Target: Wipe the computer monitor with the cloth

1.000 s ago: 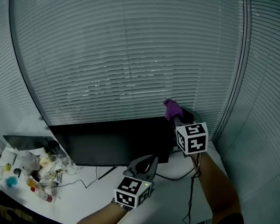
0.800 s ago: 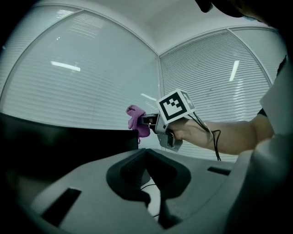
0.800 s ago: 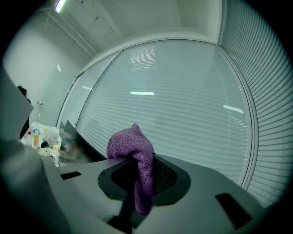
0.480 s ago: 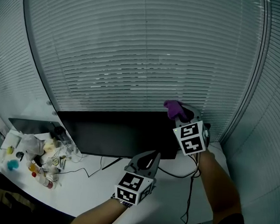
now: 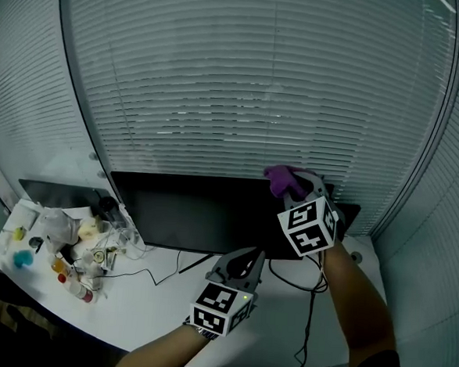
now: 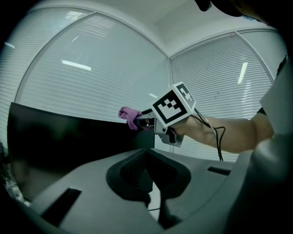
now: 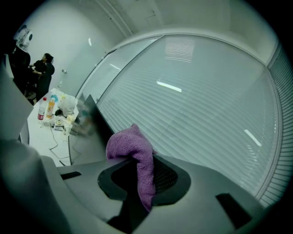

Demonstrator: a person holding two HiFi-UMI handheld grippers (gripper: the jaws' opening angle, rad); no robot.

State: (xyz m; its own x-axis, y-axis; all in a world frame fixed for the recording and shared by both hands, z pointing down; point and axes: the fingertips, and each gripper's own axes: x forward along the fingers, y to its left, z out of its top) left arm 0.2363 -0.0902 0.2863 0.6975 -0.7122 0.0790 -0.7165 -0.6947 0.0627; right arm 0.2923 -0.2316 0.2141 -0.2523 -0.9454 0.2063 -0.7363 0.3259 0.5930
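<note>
A black computer monitor (image 5: 204, 212) stands on the white desk (image 5: 150, 307) in front of the blinds. My right gripper (image 5: 289, 188) is shut on a purple cloth (image 5: 278, 177) and holds it at the monitor's top edge, towards its right end. In the right gripper view the cloth (image 7: 132, 146) bulges out over the jaws, with the monitor (image 7: 98, 121) running away to the left. My left gripper (image 5: 243, 262) hangs lower, in front of the monitor's base, shut with nothing in it. In the left gripper view the cloth (image 6: 129, 115) shows above the dark monitor (image 6: 68, 137).
A heap of small bottles, bags and wires (image 5: 72, 250) lies at the desk's left end, beside a second dark screen (image 5: 56, 194). Black cables (image 5: 300, 290) trail over the desk below the monitor. Slatted blinds (image 5: 244, 86) stand close behind. People stand far off (image 7: 43, 73).
The head view has swung right. The right gripper with the cloth now sits further left along the monitor's top edge. The left gripper has hardly moved.
</note>
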